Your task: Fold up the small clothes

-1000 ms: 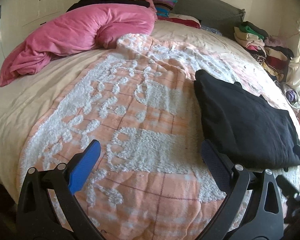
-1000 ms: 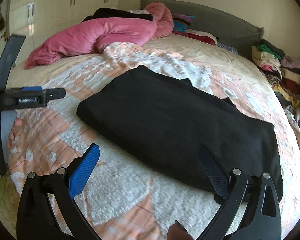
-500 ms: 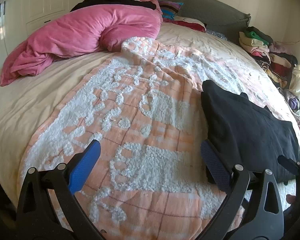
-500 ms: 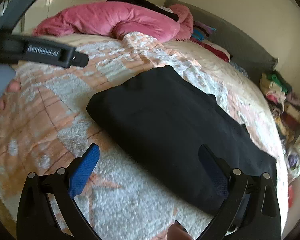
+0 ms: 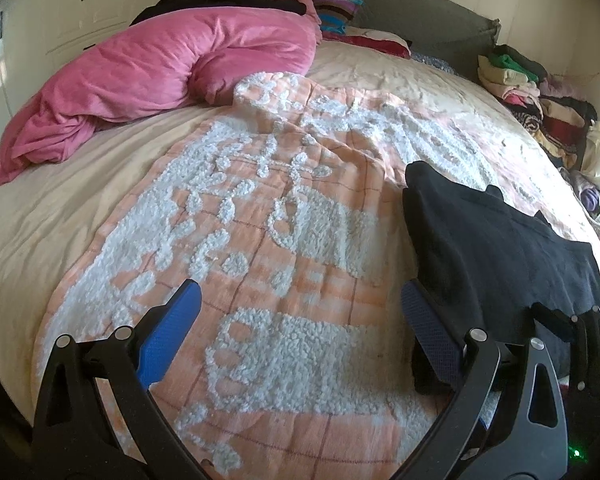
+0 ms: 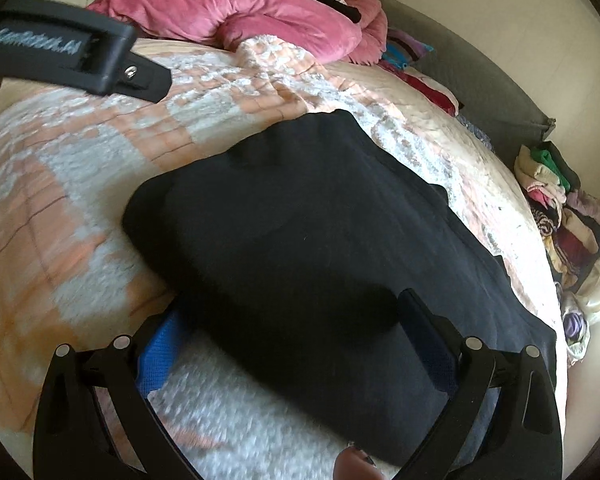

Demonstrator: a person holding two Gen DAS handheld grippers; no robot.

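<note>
My left tongs (image 5: 296,328) stand wide over the peach-and-white blanket (image 5: 260,248), holding nothing. The folded black garment (image 5: 500,248) lies at the right of that frame, its near edge just beside the right-hand finger. My right tongs (image 6: 296,336) are also wide, straddling the garment's near edge at lower centre. A pink duvet (image 6: 228,8) lies bunched at the upper left.

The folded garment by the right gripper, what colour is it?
Plain black garment, no visible pattern; it shows best in the right wrist view.
</note>
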